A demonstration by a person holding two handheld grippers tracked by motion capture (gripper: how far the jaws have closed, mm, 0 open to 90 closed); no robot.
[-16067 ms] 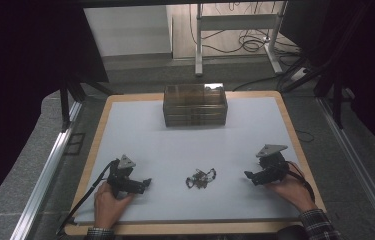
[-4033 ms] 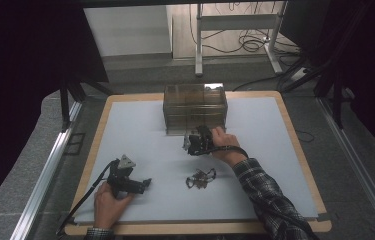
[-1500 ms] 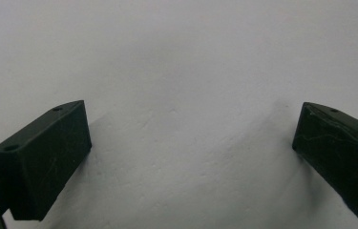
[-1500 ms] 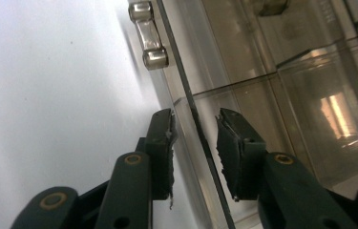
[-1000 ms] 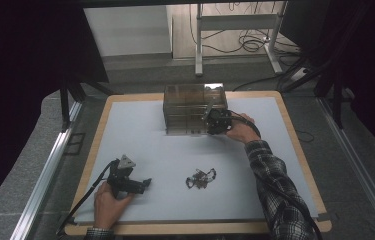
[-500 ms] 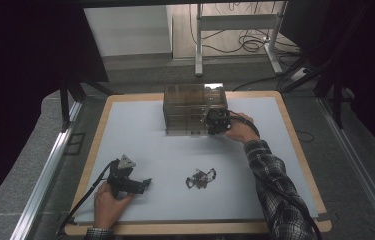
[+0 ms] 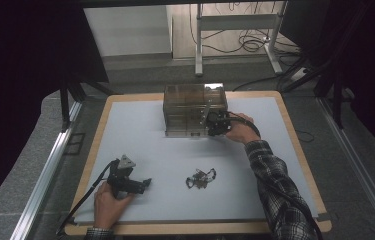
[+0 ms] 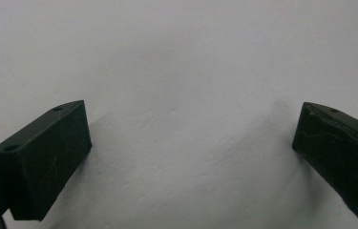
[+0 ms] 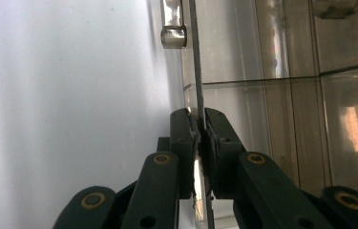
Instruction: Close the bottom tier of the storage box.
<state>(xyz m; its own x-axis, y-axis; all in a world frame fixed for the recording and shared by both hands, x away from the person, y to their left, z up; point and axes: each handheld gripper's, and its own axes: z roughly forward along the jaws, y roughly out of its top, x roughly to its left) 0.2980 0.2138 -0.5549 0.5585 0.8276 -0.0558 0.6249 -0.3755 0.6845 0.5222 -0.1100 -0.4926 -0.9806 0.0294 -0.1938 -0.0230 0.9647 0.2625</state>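
- A white table [image 7: 140, 135] with a wooden edge carries a clear plastic box [image 7: 187, 107] with small compartments, standing near its far side.
- From above, the right gripper [image 7: 214, 122] is pressed up to the box's near right corner, with the right hand [image 7: 240, 131] behind it and a plaid sleeve [image 7: 280, 195] running back toward the bottom edge.
- The right gripper view gives what the high view cannot: the two black jaws are closed tight on a thin clear panel [image 9: 196, 71] at the box's edge, the panel standing edge-on between them.
- That same view shows a small clear handle [image 9: 173, 21] further along the panel, and the box's dividers behind it.
- Whether that panel is a lid or a drawer front is hard to tell from this angle.
- The left gripper [image 7: 144, 184] rests low over the table at the near left, held by the left hand [image 7: 109, 200], its cable [image 7: 82, 205] trailing toward the table's edge.
- The left gripper view shows its jaws wide apart with bare white table between them.
- A small dark tangle of metal bits [image 7: 201, 178] lies on the table between the two grippers, well apart from the box; its detail is too small to make out.
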